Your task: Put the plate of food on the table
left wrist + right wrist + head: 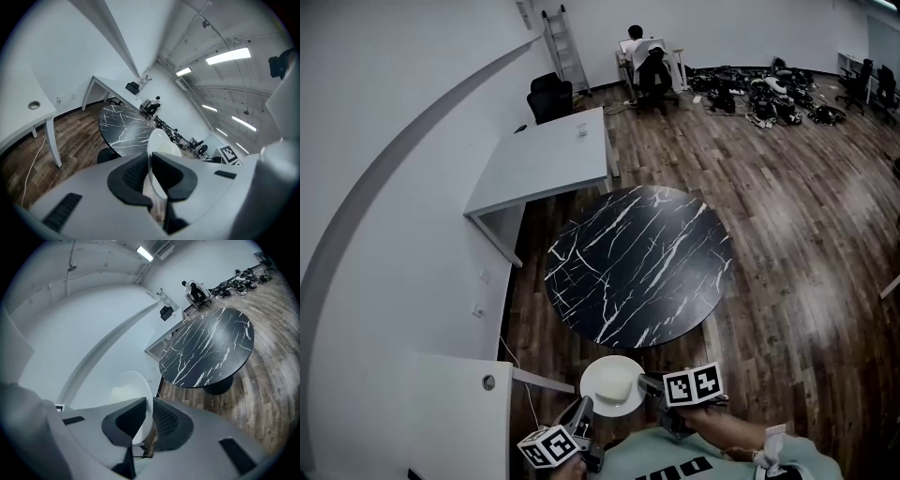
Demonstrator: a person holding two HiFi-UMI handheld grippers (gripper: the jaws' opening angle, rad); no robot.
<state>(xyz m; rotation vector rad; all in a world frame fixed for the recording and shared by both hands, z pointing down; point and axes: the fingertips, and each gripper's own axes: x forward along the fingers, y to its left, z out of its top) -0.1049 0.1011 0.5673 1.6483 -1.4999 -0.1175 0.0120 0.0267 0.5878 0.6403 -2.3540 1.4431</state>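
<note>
A white plate (612, 384) with a pale mound of food (619, 382) is held in the air just short of the near edge of the round black marble table (637, 267). My left gripper (584, 409) is shut on the plate's left rim and my right gripper (650, 382) on its right rim. In the left gripper view the plate (158, 149) runs edge-on between the dark pads of that gripper (149, 176), with the table (123, 129) beyond. In the right gripper view the plate (133, 387) and food (123, 393) sit clamped in that gripper (151, 420), left of the table (206, 350).
A white desk (548, 159) stands behind the round table along the curved wall. Another white desk (455, 412) is at my near left, with a cable on the wood floor beside it. Far back are black chairs (551, 97), a ladder (565, 47), a seated person (649, 56) and piled equipment (769, 94).
</note>
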